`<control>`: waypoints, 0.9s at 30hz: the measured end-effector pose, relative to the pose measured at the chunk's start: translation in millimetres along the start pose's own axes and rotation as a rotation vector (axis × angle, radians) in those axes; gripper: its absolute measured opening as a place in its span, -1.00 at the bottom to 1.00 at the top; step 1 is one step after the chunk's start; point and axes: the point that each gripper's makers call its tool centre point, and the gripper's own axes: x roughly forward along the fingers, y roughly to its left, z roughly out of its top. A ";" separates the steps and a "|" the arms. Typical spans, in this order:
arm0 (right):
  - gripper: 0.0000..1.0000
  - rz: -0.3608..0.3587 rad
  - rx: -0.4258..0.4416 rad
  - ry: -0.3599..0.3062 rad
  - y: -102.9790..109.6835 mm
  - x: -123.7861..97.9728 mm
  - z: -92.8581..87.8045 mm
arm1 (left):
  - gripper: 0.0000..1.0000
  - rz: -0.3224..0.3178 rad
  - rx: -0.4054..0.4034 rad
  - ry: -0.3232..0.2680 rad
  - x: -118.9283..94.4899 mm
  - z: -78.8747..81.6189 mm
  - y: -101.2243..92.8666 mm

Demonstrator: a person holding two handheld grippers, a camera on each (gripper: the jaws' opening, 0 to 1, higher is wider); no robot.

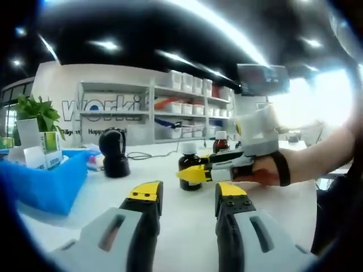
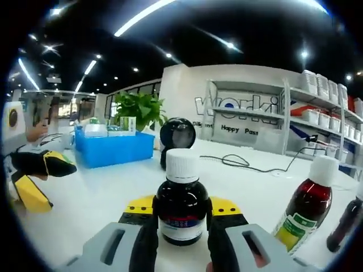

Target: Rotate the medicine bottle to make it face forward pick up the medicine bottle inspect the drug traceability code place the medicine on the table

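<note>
**Gripping the medicine bottle, right side**

Left gripper view, L to R: blue bin (image 1: 42,184) w/ small boxes and a potted plant (image 1: 35,113) behind it, black round scanner (image 1: 113,152) on the white counter (image 1: 187,226). Left gripper (image 1: 186,195) at bottom, fingers set apart w/ nothing between them, over bare counter. Beyond it the right gripper (image 1: 195,173) comes in from the right, held by a person's hand (image 1: 266,173), yellow tips at the dark medicine bottle (image 1: 188,164). A red-brown bottle (image 1: 220,143) stands behind; shelves w/ white tubs at back.

Right gripper view, L to R: left gripper (image 2: 42,175) at the far left edge, fingers spread. Blue bin (image 2: 116,148), plant (image 2: 138,109), scanner (image 2: 177,139) mid-back. Medicine bottle (image 2: 182,198) upright on counter, white cap, label toward camera, clamped between right gripper (image 2: 181,218) fingers. Red-brown bottle w/ green label (image 2: 309,204) stands apart to the right, tilted in view.
</note>
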 end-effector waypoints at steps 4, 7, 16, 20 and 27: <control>-0.43 0.060 0.032 -0.002 -4.8 -0.5 -2.6 | -0.45 0.004 0.002 0.003 0.4 -0.3 -0.1; -0.42 0.082 0.028 -0.005 -3.9 0.9 -2.9 | -0.45 0.008 0.003 0.006 1.1 -0.9 0.2; -0.38 0.021 0.036 0.013 -2.3 0.3 -4.7 | -0.45 0.011 0.007 0.016 2.1 -2.6 -0.1; -0.36 -0.006 0.035 0.026 -3.1 2.2 -5.9 | -0.45 0.008 0.009 0.017 2.5 -2.9 -0.4; -0.43 -0.057 0.036 0.028 -3.1 0.2 -6.0 | -0.45 0.009 0.014 0.014 2.2 -2.1 -1.4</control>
